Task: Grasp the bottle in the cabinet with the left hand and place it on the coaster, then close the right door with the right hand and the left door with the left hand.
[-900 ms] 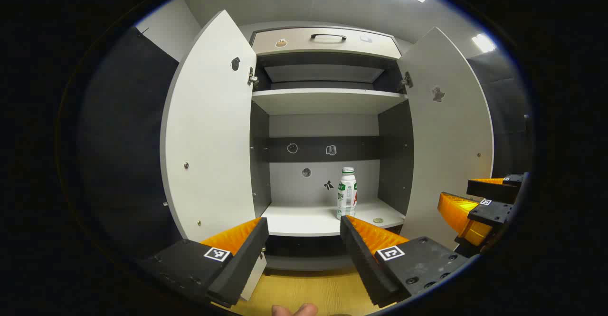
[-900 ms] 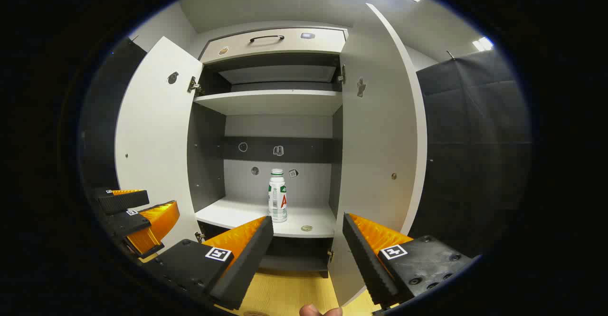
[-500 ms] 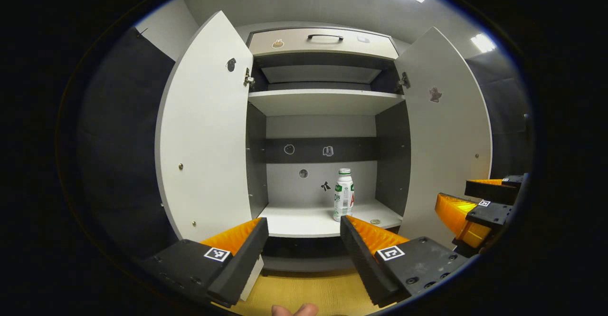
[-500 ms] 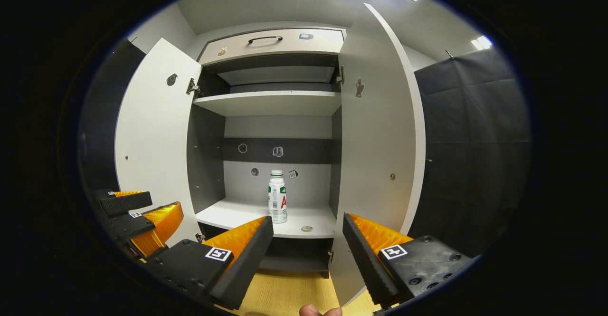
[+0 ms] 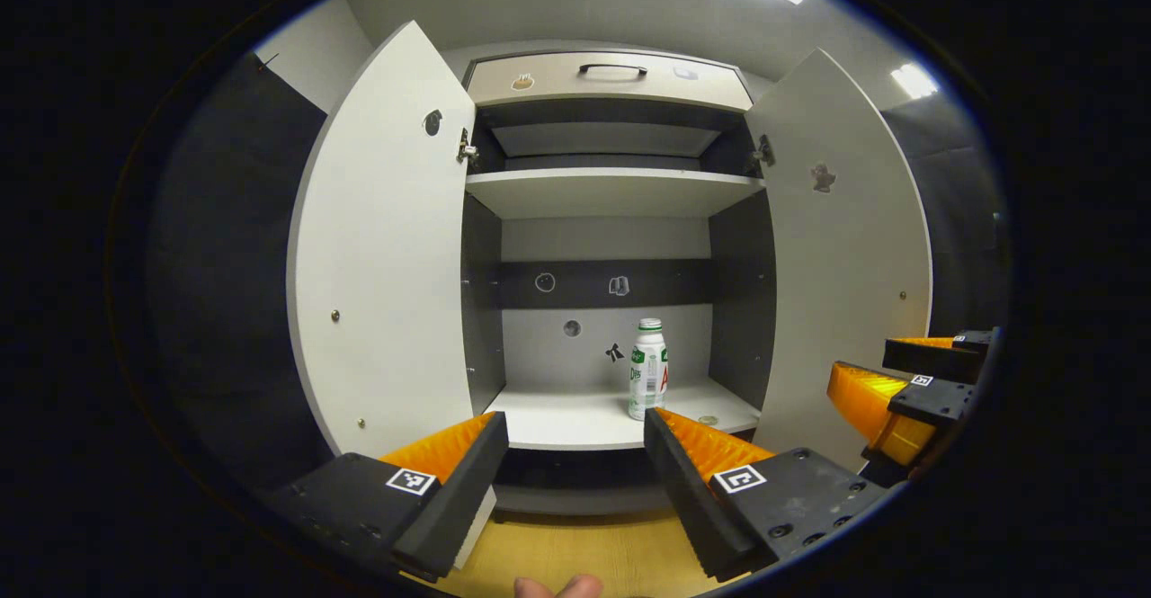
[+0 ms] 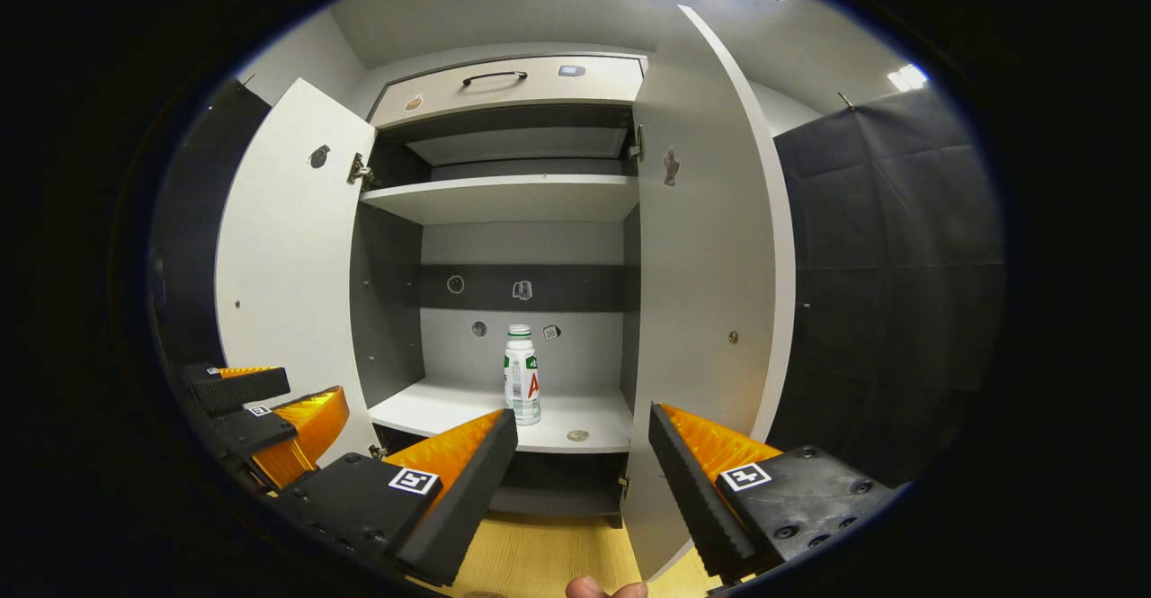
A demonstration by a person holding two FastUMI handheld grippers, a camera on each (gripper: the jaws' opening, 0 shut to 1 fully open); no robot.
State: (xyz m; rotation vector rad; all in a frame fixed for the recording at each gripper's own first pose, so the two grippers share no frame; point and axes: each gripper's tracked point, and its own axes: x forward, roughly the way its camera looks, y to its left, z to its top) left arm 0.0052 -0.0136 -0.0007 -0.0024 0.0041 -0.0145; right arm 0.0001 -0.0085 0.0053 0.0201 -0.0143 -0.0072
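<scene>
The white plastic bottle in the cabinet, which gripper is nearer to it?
Hard to call. Left gripper and right gripper both hang open, short of the bottle.

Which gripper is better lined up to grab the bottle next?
Left. The left gripper is open and faces the cabinet opening, bottle just above its fingers. The right gripper sits behind the right door.

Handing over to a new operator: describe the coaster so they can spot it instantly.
Look into the open cabinet, at its lower shelf where the white bottle stands. The coaster is the small flat round disc near the shelf's front edge, right of the bottle.
</scene>
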